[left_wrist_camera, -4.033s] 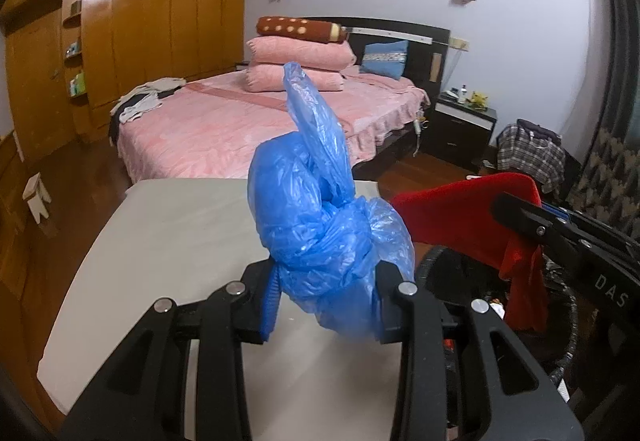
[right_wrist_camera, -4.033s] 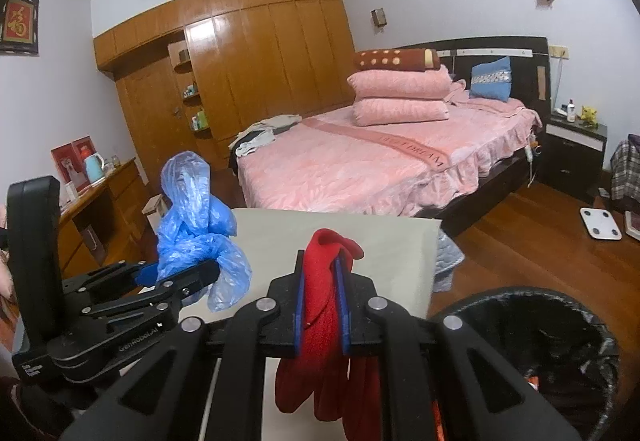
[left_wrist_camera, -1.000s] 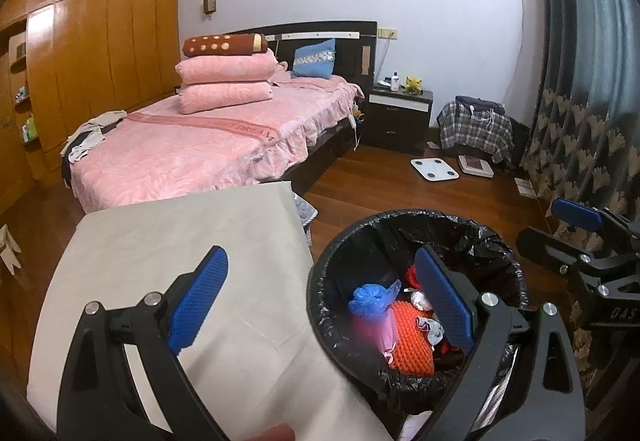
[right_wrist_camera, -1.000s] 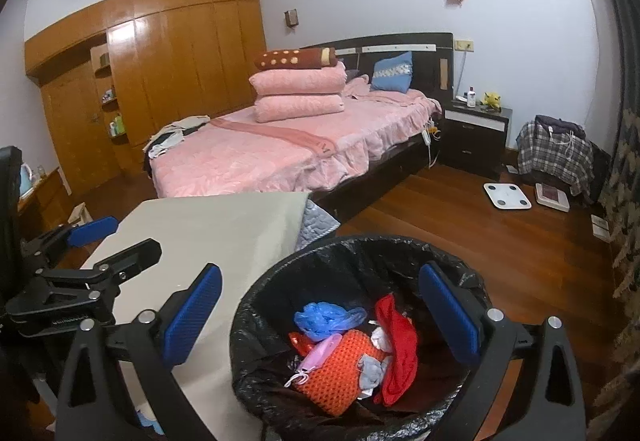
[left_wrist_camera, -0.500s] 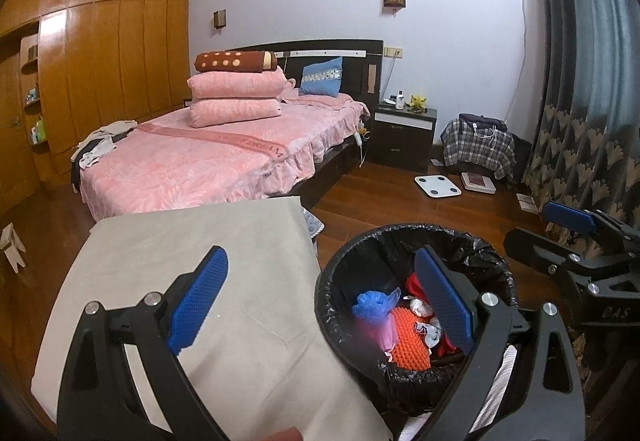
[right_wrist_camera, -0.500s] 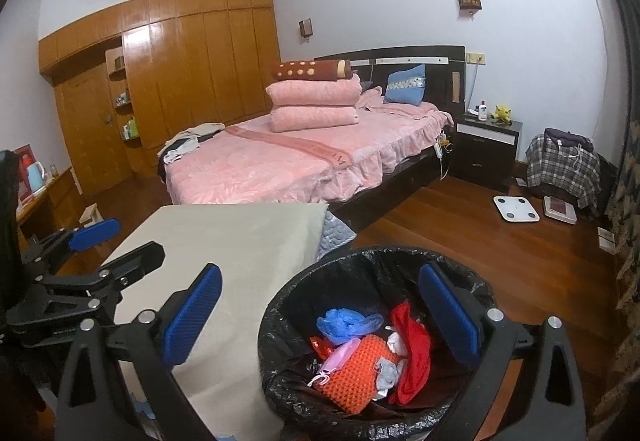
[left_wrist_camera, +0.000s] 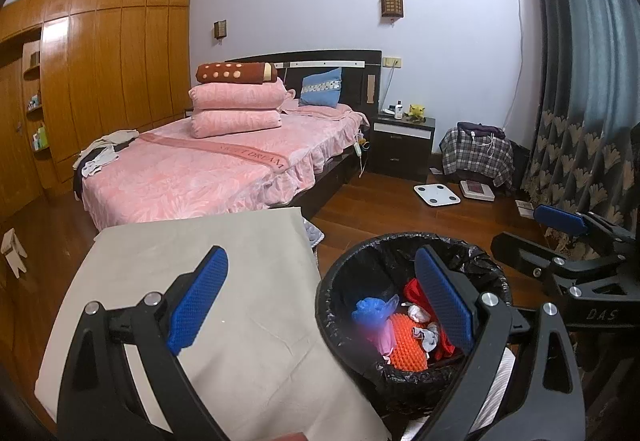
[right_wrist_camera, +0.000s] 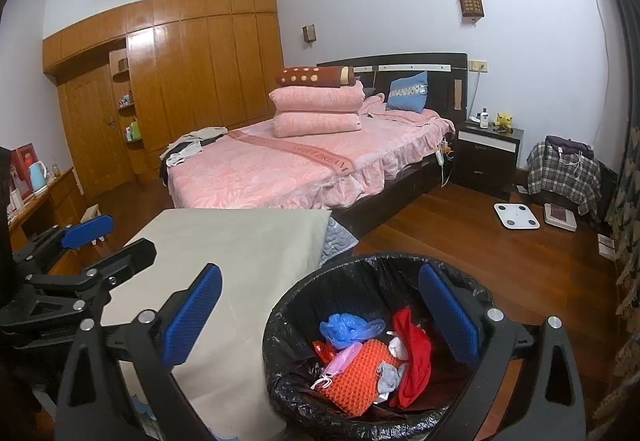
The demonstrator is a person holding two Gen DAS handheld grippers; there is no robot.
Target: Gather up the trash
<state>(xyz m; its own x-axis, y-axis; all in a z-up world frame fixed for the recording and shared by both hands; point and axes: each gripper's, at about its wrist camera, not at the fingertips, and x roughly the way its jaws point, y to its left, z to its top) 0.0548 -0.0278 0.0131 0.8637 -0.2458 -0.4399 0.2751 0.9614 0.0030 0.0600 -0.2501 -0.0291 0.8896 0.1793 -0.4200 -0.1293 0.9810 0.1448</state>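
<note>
Both tongs apart, empty, over bin and tabletop edge.
Left tongs (left_wrist_camera: 320,293) and right tongs (right_wrist_camera: 320,305) hold nothing; binned blue bag (right_wrist_camera: 348,329) and red cloth (right_wrist_camera: 414,353) judged light, soft: pinch a bunched fold.

Black plastic left tongs (left_wrist_camera: 320,297), blue ribbed pads, silver screws, right tongs (right_wrist_camera: 320,317) alike, "DAS" lettering on side

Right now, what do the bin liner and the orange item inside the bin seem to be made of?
Bin liner: thin black plastic film, glossy and crinkled at the rim. Orange item: probably knitted or crocheted yarn, matte, with a bumpy stitch pattern.
</note>
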